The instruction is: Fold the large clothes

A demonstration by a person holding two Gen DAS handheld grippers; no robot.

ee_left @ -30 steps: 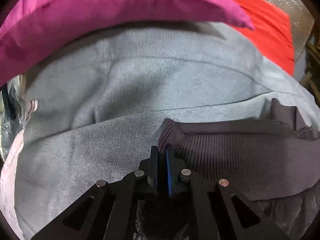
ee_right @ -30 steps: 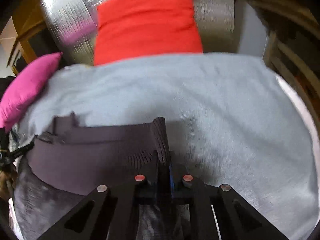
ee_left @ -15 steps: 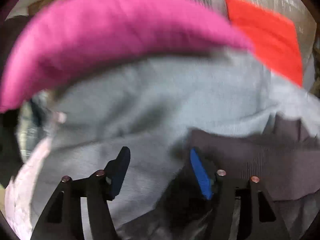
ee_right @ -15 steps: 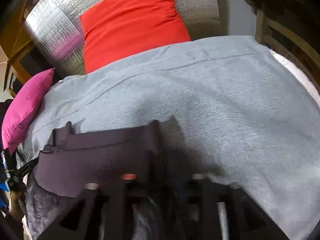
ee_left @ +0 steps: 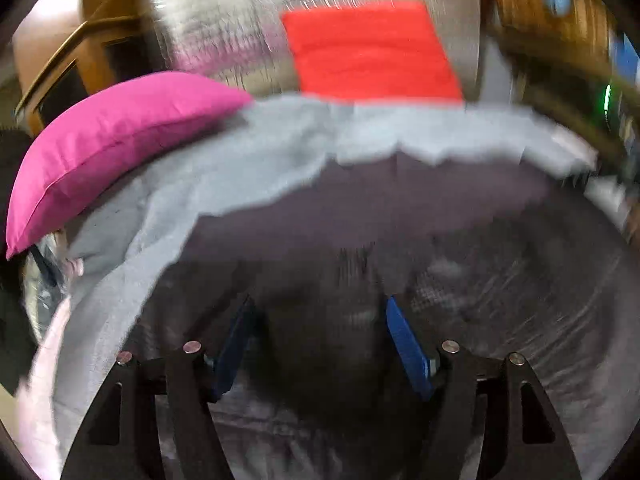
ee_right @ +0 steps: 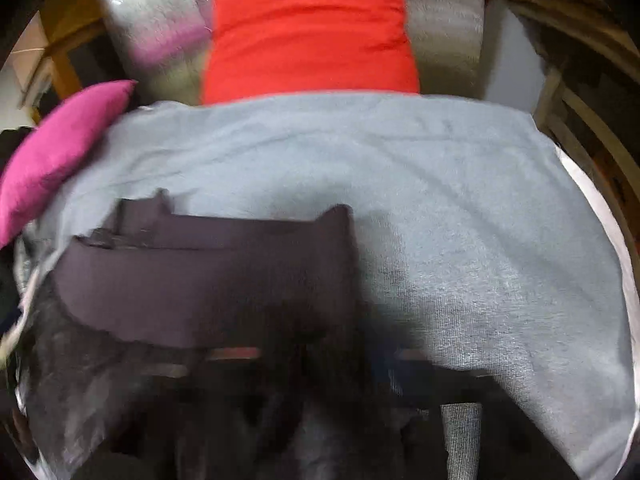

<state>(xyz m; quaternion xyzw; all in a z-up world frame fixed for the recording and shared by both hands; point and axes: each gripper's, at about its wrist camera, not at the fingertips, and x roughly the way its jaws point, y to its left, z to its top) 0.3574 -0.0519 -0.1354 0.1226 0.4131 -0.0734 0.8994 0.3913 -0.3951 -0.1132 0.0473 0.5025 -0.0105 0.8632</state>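
Note:
A dark garment with a ribbed purple-brown band [ee_right: 208, 276] lies folded on a grey blanket [ee_right: 440, 200]. My right gripper [ee_right: 324, 360] sits low at the band's near right corner. It is smeared by motion, its jaws closing, and whether the pads press on the cloth I cannot tell. In the left wrist view the same dark garment [ee_left: 400, 208] fills the lower half. My left gripper [ee_left: 320, 320] hangs over it, its jaws opening, blue pads [ee_left: 408, 348] wide apart and gripping nothing.
A pink cushion [ee_left: 120, 132] rests on the blanket's left edge and a red cushion [ee_left: 372, 48] leans on the silver backrest [ee_left: 224, 20]. Wooden slats [ee_right: 580, 120] run along the right side. Grey blanket [ee_left: 248, 160] shows left of the garment.
My left gripper let go of the ribbed edge, opened wide and swung back and right over the dark garment. The right gripper also released the band's corner and barely moved.

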